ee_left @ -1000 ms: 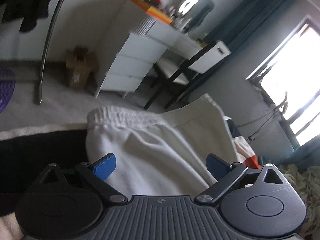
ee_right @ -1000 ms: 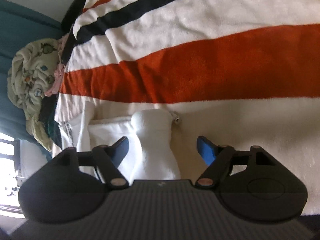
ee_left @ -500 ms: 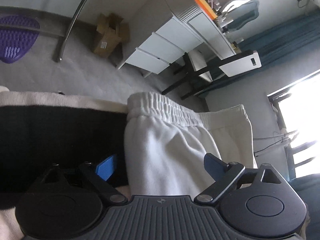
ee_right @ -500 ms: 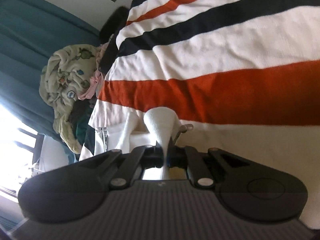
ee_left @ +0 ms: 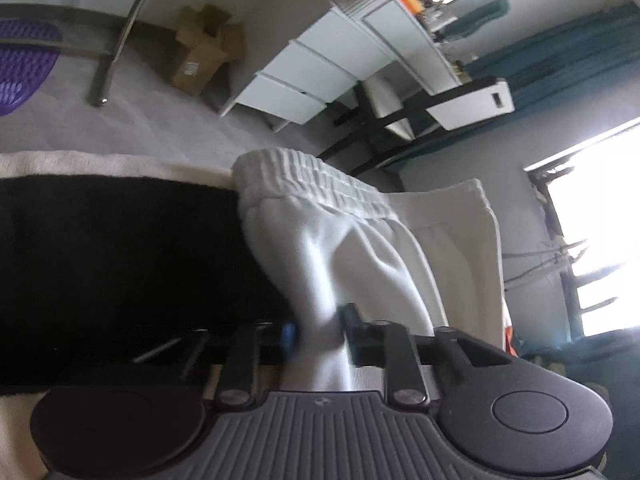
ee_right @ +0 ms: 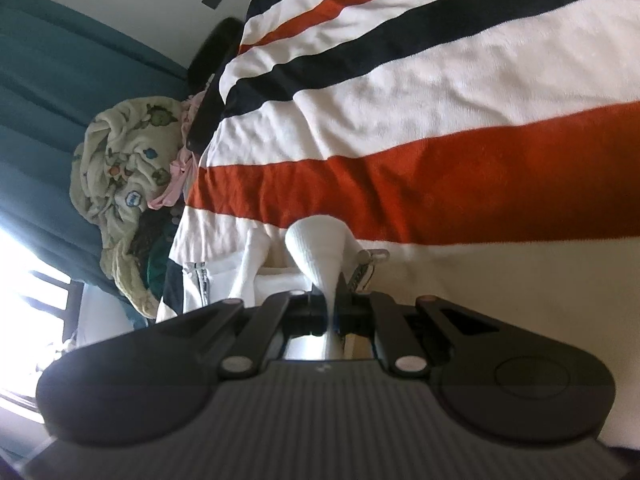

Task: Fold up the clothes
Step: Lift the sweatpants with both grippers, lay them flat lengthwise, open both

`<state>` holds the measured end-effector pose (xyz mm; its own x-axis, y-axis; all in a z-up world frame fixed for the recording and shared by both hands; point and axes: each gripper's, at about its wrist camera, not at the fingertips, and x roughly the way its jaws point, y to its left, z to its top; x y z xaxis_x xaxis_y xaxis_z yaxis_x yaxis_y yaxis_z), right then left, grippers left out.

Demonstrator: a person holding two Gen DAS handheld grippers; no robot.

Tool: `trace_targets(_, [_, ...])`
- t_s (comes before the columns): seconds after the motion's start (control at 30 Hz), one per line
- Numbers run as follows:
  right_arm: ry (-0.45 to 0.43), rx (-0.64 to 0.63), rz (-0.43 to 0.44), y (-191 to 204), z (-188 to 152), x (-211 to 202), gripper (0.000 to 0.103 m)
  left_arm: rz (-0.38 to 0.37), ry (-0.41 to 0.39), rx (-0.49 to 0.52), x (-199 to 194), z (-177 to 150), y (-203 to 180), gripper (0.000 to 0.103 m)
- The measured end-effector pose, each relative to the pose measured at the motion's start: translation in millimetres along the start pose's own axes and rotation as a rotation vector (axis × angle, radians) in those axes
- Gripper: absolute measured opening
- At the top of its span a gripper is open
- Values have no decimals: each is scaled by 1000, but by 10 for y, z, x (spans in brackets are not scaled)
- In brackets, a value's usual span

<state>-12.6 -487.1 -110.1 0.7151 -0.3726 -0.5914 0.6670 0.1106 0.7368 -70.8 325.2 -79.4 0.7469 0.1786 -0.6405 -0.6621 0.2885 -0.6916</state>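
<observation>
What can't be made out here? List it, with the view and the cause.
- Left wrist view: the left gripper fingertips are smeared by motion blur where they pinch the white pants.
- Right wrist view: the right gripper body hides most of the pants; only a pinched fold shows.
- Right wrist view: the metal cord tip is too small to identify.
- Left wrist view: the window is washed out by glare.

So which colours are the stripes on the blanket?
The blanket has cream, orange-red and black stripes, clearest in the right wrist view.
</observation>
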Motion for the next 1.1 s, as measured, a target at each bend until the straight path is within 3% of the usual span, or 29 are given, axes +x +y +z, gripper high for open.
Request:
trace_targets(0.07, [-12,5,8,2,3,-30,6,-5,-28,22,-23,-6,-50,10])
trace_targets(0.17, [-34,-9,37,43,17,-141,6,-57,-117,69,-192,-49,-180,8])
trace_targets(0.27, [-52,-54,67,185,50,-245,6,-100,-218,183,-399,-107,-377,8])
trace_targets(0.5, [-55,-193,167,805,160,-242,6,-160,-289,331,-440,6,-1014,7])
trace_targets(0.67, [-48,-273,152,1449,126,221,6,-156,-346,454,8,33,-1885,7])
trace_targets(0.83, [-47,-348,128,2012,-148,913,6,-107,-437,632,711,-105,-2652,7])
trace_targets(1.1, [-8,-355,76,2262,-614,2218,6,-16,-397,760,2163,-235,-3308,9])
